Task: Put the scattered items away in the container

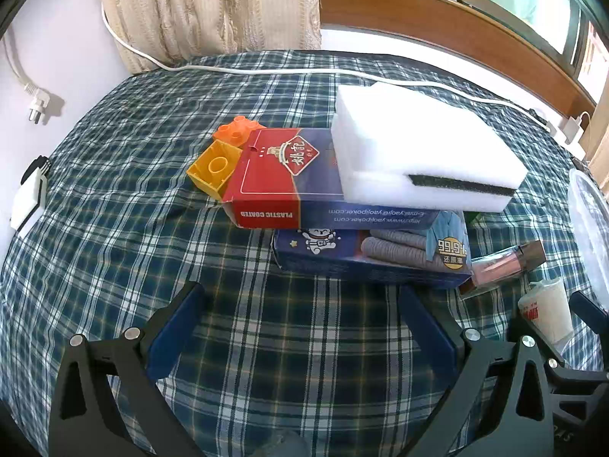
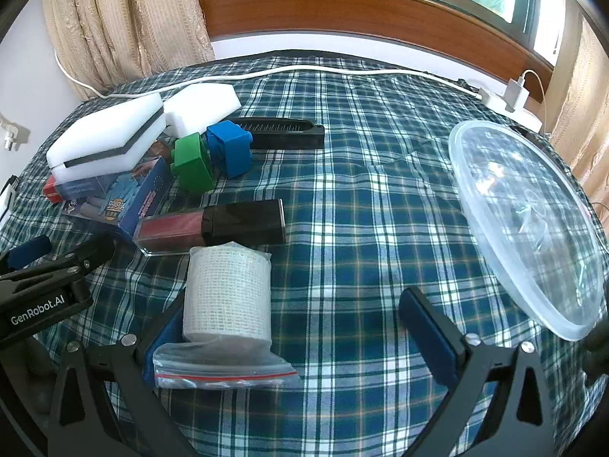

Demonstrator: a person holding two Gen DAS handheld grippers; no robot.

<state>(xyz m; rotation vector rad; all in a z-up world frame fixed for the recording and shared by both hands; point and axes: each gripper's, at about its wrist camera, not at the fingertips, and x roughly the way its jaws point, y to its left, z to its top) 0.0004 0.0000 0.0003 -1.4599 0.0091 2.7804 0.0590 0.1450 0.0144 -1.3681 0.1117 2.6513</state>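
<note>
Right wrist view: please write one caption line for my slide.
Open right gripper beside a bagged gauze roll, clear container at right, on plaid cloth.

Plaid tablecloth [image 2: 342, 198], curtain [image 1: 213, 7], white cable [image 1: 266, 70].

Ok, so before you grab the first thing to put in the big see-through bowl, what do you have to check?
1. Right gripper open and empty: ok.
2. Left gripper open and empty: ok.
3. Clear container has room: ok, nothing inside.
4. Gauze roll close to the right gripper: ok, beside its left finger.
5. Container sitting flat: cannot tell, it looks tilted.
6. White sponge safe on the card box: not ok, it overhangs the stack.
</note>
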